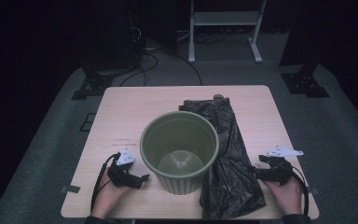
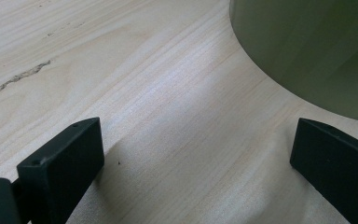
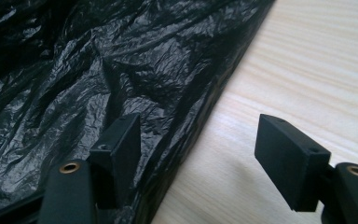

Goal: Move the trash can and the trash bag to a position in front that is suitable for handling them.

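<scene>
An olive-green ribbed bin (image 1: 182, 184) stands upright and empty at the middle of the pale wooden table (image 1: 135, 107). A crumpled black plastic bag (image 1: 228, 154) lies flat just right of it, running from the far side to the front edge. My left gripper (image 1: 142, 179) rests low beside the bin's left wall, open, with bare wood between its jaws (image 2: 196, 154) and the bin (image 2: 317, 46) ahead on the right. My right gripper (image 1: 256, 168) is at the bag's right edge, open. One jaw hangs over the bag (image 3: 98, 60), the other over bare table, and the bag's edge runs between them (image 3: 198, 144).
The table's front edge lies close behind both hands. Beyond the table sit dark stands and cables on grey carpet (image 1: 37, 154), and a white frame (image 1: 223, 28) stands at the back.
</scene>
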Available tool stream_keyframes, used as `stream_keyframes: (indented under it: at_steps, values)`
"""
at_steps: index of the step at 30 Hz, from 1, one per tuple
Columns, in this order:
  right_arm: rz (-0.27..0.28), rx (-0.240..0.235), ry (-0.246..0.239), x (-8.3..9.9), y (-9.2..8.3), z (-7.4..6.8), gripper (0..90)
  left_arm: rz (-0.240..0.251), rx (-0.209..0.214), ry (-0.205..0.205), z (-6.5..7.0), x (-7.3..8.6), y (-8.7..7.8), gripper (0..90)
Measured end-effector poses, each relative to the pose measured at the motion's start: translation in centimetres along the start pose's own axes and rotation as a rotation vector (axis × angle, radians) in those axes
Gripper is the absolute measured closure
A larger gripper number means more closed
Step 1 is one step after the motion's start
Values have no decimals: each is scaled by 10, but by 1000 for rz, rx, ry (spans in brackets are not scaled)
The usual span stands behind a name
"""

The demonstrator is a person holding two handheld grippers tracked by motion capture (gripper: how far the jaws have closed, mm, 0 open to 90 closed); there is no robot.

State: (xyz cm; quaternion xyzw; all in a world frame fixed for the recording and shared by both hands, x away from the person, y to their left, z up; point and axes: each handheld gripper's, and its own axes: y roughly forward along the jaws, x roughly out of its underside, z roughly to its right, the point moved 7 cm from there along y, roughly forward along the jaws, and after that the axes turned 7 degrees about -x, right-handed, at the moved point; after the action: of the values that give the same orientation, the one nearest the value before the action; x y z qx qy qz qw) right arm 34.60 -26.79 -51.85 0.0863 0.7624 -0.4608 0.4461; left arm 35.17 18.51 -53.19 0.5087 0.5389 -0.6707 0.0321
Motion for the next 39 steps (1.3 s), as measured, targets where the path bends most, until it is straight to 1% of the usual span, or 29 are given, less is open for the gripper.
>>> stream_keyframes:
  at_steps: [2,4,7,8,9,10,11,12,13,14,15,16,18,24,25,27,29,30,32,33,34,39]
  values:
    - [-10,-22,5,1,3,-2,349,0,0,0,0,0,0,14]
    - [-23,-33,-6,1,5,-5,407,0,0,0,0,0,0,14]
    - [-52,-26,-24,2,8,-8,479,0,0,0,0,0,0,14]
    - [-52,-26,-24,2,8,-8,479,0,0,0,0,0,0,14]
    - [-60,-22,-28,3,9,-9,509,0,0,0,0,0,0,14]
    - [-72,-26,-34,3,10,-10,603,0,0,0,0,0,0,14]
    - [-73,-25,-36,3,10,-10,660,0,0,0,0,0,0,14]
    - [-73,-25,-36,3,10,-10,660,0,0,0,0,0,0,14]
    - [-82,-31,-40,3,10,-10,765,0,0,0,0,0,0,14]
    - [-82,-31,-40,3,10,-10,765,0,0,0,0,0,0,14]
    - [-87,-32,-46,3,9,-11,849,0,0,0,0,0,0,14]
    - [-88,-28,-53,3,9,-11,892,0,0,0,0,0,0,14]
    - [-89,-30,-51,2,8,-11,900,0,0,0,0,0,0,14]
    - [-79,-10,-49,-1,4,-6,900,0,0,0,0,0,0,14]
    - [-79,1,-43,-2,1,-1,900,0,0,0,0,0,0,14]
    - [-77,7,-40,-3,0,2,900,0,0,0,0,0,0,15]
    - [-78,26,-39,-2,-4,8,900,0,0,0,0,0,0,14]
    - [-80,33,-24,-1,-7,14,900,0,0,0,0,0,0,14]
    - [-94,49,-19,2,-11,20,900,0,0,-1,0,0,0,14]
    - [-94,49,-19,2,-11,20,900,0,0,-1,0,0,0,14]
    - [-94,59,-13,3,-16,26,900,0,0,0,0,0,0,14]
    - [-101,73,-7,7,-26,37,900,0,0,0,0,0,0,15]
